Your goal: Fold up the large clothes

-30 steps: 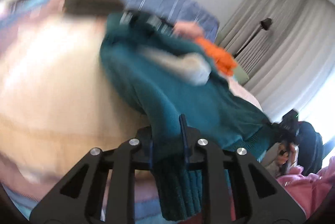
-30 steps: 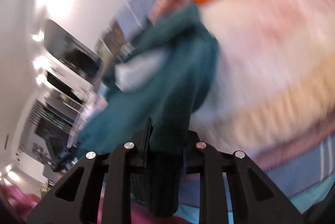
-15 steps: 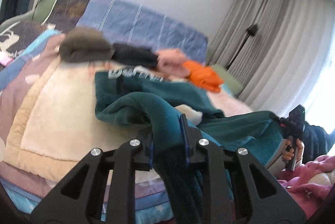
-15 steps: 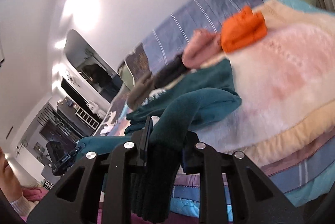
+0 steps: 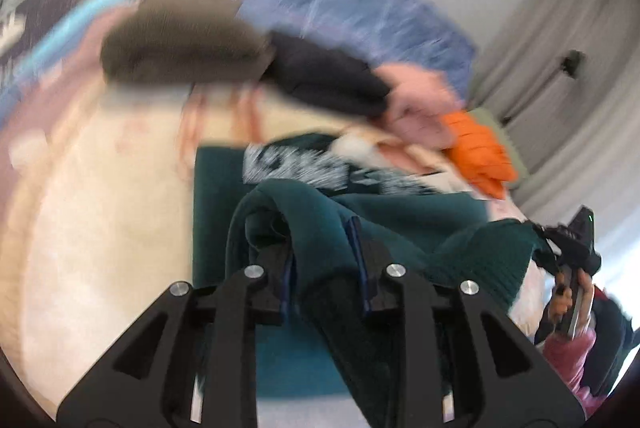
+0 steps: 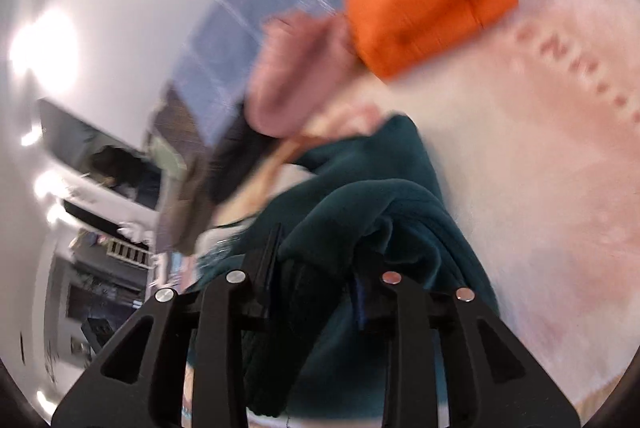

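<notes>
A dark teal sweatshirt (image 5: pixel 400 212) with white lettering lies on the cream and pink blanket (image 5: pixel 100 228) of a bed. My left gripper (image 5: pixel 324 252) is shut on a ribbed cuff of the sweatshirt, and fabric hangs down between its fingers. My right gripper (image 6: pixel 316 268) is shut on another ribbed edge of the same sweatshirt (image 6: pixel 384 204). The right gripper also shows at the right edge of the left wrist view (image 5: pixel 572 248), held in a hand. Both views are blurred.
Folded clothes lie in a row at the far side of the bed: an olive-brown one (image 5: pixel 180 48), a black one (image 5: pixel 324 76), a pink one (image 5: pixel 420 100) and an orange one (image 5: pixel 480 156). Grey curtains (image 5: pixel 560 48) hang at the right.
Both grippers have swung forward and down over the bed with the sweatshirt in them. The folded clothes now look larger and nearer in both views.
</notes>
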Demonstrator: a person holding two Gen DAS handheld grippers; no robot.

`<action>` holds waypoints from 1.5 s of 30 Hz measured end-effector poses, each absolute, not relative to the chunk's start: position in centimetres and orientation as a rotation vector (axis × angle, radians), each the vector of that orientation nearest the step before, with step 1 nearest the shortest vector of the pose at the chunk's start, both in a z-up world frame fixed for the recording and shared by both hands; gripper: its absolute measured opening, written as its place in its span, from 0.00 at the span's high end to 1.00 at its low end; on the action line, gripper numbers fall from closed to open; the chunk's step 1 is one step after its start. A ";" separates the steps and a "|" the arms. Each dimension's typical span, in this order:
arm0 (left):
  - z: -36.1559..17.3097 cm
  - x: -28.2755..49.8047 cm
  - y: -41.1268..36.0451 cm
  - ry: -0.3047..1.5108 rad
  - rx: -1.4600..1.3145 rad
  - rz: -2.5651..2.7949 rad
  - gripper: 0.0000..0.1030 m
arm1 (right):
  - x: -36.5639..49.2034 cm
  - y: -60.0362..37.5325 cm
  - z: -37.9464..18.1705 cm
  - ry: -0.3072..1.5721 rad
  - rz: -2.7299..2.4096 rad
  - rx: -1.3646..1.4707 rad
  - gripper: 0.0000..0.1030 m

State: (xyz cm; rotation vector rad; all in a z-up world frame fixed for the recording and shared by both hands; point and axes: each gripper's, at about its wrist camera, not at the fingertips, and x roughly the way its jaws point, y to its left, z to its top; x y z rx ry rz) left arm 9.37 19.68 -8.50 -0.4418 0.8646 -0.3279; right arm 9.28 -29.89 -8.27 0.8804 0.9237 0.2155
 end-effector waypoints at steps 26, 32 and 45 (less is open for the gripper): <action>-5.0 7.6 15.9 0.695 0.084 -0.322 0.15 | 7.7 -23.2 -1.4 0.710 0.217 -0.010 0.12; -5.9 14.9 15.7 0.737 0.026 -0.378 0.18 | 12.1 -21.5 -3.6 0.736 0.298 -0.107 0.12; -8.5 19.1 13.9 0.771 -0.027 -0.449 0.92 | 17.1 -22.1 -6.3 0.810 0.292 -0.099 0.85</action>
